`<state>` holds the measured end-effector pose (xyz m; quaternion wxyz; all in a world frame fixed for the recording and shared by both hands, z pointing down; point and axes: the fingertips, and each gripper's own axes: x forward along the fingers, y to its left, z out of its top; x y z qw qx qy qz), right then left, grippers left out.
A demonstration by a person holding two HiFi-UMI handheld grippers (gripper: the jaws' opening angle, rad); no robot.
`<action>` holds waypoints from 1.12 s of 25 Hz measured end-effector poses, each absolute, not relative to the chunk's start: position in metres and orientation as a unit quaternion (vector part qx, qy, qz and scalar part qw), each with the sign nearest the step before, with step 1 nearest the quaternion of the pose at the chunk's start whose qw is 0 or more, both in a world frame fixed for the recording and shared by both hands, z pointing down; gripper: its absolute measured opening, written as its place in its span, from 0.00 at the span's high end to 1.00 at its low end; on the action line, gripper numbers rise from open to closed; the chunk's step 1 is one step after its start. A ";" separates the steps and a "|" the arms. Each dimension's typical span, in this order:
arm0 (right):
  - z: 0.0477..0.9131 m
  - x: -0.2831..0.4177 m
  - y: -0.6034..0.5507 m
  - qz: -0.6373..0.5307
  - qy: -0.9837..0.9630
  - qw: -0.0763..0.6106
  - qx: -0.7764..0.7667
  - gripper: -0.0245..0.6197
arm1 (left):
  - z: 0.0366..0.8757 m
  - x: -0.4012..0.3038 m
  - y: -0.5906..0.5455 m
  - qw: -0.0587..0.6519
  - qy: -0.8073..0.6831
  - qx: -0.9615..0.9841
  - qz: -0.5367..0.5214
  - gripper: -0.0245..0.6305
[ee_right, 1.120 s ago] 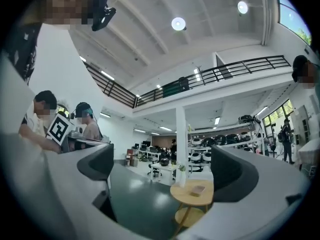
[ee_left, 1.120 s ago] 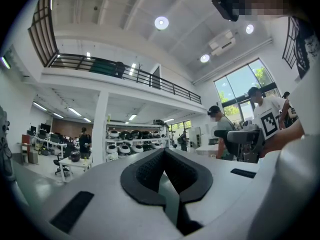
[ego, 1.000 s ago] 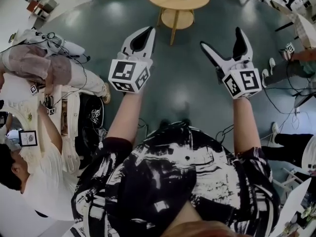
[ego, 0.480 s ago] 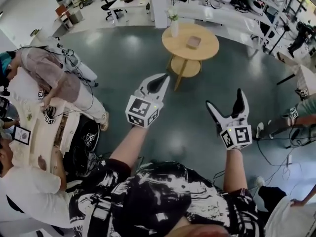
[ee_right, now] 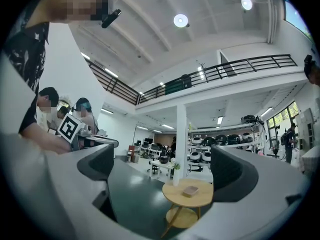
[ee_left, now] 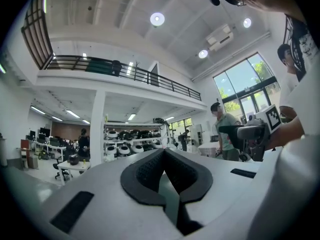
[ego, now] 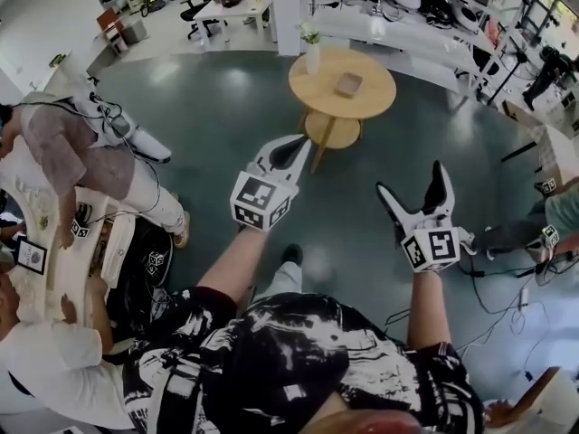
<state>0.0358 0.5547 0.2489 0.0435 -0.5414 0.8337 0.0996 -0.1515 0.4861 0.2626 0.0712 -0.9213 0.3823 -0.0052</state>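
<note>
At frame centre the left tongs [ego: 291,146] are pressed together and the right tongs [ego: 412,181] gape empty, both below the upper-centre round counter [ego: 318,87] bearing a vase [ego: 312,52] and tray [ego: 347,84].

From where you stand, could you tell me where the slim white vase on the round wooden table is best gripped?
Probably round the plain body of the slim white vase, below its green sprig, coming level from the left. It stands upright at the rim of the round wooden table; the sprig blocks the top, and a small shallow dish lies to its right.
</note>
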 end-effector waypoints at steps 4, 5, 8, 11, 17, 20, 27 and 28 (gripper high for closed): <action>0.237 0.050 0.509 0.105 0.830 0.036 -0.547 0.07 | 0.253 -0.133 0.435 0.069 0.372 -0.925 0.006 0.96; 0.232 0.055 0.495 0.105 0.828 0.033 -0.549 0.07 | 0.250 -0.126 0.420 0.067 0.370 -0.927 0.008 0.96; 0.223 0.056 0.452 0.104 0.825 0.029 -0.555 0.07 | 0.248 -0.122 0.374 0.060 0.361 -0.931 0.009 0.96; 0.225 0.030 0.409 0.107 0.821 0.026 -0.560 0.07 | 0.256 -0.146 0.327 0.059 0.353 -0.934 0.011 0.96; 0.225 -0.017 0.329 0.102 0.823 0.017 -0.559 0.07 | 0.250 -0.183 0.244 0.058 0.345 -0.937 0.017 0.96; 0.228 -0.020 0.297 0.099 0.826 0.011 -0.555 0.07 | 0.250 -0.178 0.209 0.059 0.343 -0.937 0.017 0.96; 0.238 0.005 0.240 0.087 0.822 0.008 -0.562 0.07 | 0.260 -0.156 0.149 0.050 0.339 -0.939 0.009 0.96; 0.241 0.008 0.231 0.086 0.823 0.009 -0.562 0.07 | 0.262 -0.152 0.142 0.049 0.339 -0.940 0.007 0.96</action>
